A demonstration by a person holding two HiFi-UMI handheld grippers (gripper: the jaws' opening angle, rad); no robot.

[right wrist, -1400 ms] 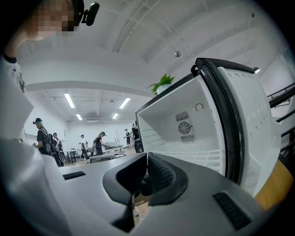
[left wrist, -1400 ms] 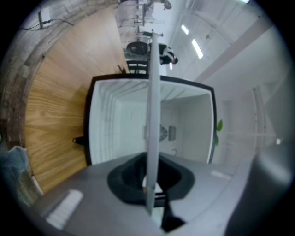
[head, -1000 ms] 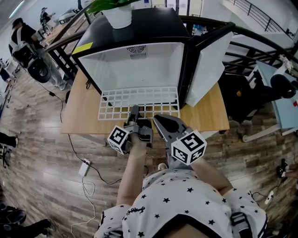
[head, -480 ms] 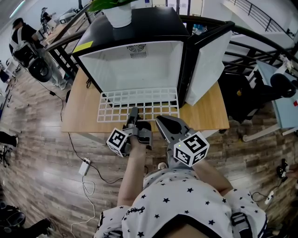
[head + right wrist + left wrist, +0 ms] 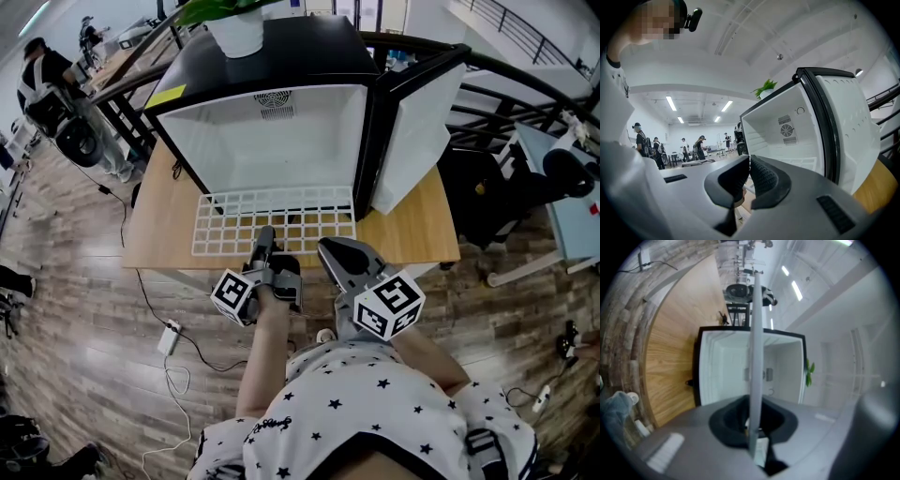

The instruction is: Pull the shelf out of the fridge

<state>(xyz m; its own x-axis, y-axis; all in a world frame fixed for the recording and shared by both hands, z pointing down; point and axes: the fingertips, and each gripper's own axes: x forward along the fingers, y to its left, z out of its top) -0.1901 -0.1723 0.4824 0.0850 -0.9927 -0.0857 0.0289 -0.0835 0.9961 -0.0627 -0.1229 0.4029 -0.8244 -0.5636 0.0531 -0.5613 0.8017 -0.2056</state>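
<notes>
A white wire shelf [image 5: 272, 220] lies almost flat over the wooden table [image 5: 155, 230], with its rear edge at the mouth of the open black fridge [image 5: 272, 122]. My left gripper [image 5: 265, 238] is shut on the middle of the shelf's front edge. In the left gripper view the shelf [image 5: 755, 333] runs edge-on as a thin grey bar between the jaws of the left gripper [image 5: 752, 430], with the fridge's white inside [image 5: 724, 369] behind. My right gripper [image 5: 328, 249] hovers just right of it, shut and empty. The right gripper [image 5: 749, 165] has its ribbed pads together.
The fridge door [image 5: 412, 131] stands swung open to the right. A white plant pot [image 5: 237, 33] sits on the fridge top. Black railings [image 5: 506, 103] lie to the right, a cable and power strip [image 5: 171, 336] on the floor at left. People work far back at left.
The shelf and my left gripper have come a little toward the person and slightly left. The right gripper drifted back with them.
</notes>
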